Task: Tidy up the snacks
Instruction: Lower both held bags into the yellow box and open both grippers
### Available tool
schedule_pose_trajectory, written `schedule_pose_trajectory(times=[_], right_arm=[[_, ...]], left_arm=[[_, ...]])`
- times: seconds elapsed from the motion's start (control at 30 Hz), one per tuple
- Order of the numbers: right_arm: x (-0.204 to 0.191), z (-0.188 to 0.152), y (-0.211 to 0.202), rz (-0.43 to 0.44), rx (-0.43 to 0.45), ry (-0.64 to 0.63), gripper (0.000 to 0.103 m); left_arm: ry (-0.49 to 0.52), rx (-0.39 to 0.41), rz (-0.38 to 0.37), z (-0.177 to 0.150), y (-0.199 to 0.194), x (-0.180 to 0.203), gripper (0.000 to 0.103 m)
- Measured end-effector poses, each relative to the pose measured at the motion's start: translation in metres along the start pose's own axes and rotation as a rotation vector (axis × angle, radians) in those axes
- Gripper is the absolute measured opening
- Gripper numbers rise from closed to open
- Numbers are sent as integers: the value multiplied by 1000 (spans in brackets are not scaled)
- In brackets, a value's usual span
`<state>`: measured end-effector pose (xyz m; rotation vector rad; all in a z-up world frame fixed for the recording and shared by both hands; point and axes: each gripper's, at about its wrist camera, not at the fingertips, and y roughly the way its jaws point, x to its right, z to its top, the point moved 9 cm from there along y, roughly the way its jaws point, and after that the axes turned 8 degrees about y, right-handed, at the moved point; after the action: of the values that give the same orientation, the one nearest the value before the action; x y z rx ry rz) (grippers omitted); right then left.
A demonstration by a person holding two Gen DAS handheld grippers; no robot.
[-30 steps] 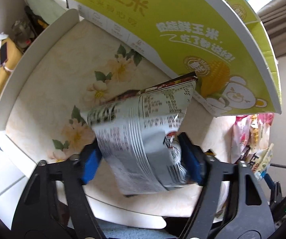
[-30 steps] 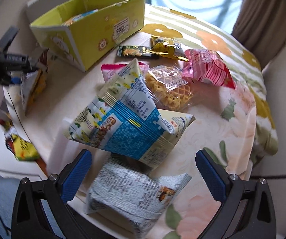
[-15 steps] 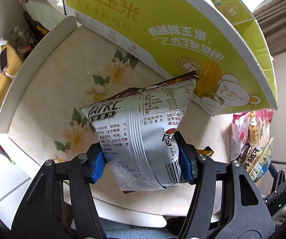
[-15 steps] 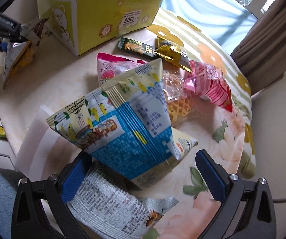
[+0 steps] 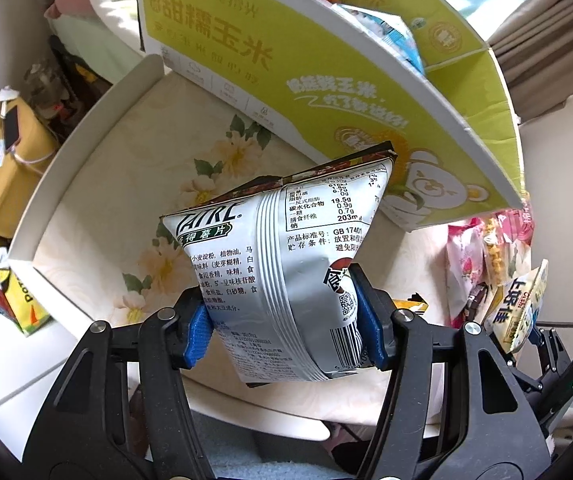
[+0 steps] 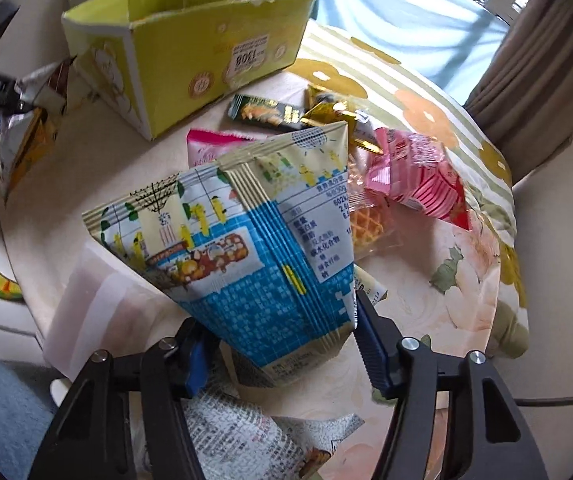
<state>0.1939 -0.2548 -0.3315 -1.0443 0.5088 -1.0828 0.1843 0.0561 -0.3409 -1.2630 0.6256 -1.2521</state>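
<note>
Floral table (image 5: 86, 208) edge nearby — yellow box (image 5: 326, 92) crowds silver bag (image 5: 282, 280).

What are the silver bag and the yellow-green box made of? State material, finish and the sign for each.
Silver bag: seemingly metallised plastic film, glossy; it throws bright glare, creases sharply and has ribbed heat-sealed seams.
Yellow-green box: likely corrugated cardboard with a printed, fairly matte outside; its cut rim shows a pale, thick, slightly ragged edge and the flaps fold stiffly.

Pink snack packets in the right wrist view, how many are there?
2: a pink packet partly hidden behind the blue and cream bag, and a pink striped packet right of it. Others may be hidden.
</note>
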Motion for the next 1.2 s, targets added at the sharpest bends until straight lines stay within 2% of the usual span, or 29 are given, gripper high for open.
schedule_pose_trajectory(times=[0.27, 0.73, 0.97, 1.07, 1.2], right_arm=[[5, 13, -28, 28, 65, 82, 57], [0, 69, -107, 89, 241, 175, 57], [-17, 109, -135, 114, 304, 203, 57], [-29, 134, -139, 146, 326, 219, 57], [-49, 167, -135, 149, 335, 219, 57]], left_arm=[[17, 67, -18, 1, -34, 8, 56], [101, 272, -45, 18, -134, 40, 56], [158, 346, -74, 55, -169, 50, 56], [180, 373, -87, 79, -179, 50, 56], [204, 388, -102, 117, -183, 41, 56]])
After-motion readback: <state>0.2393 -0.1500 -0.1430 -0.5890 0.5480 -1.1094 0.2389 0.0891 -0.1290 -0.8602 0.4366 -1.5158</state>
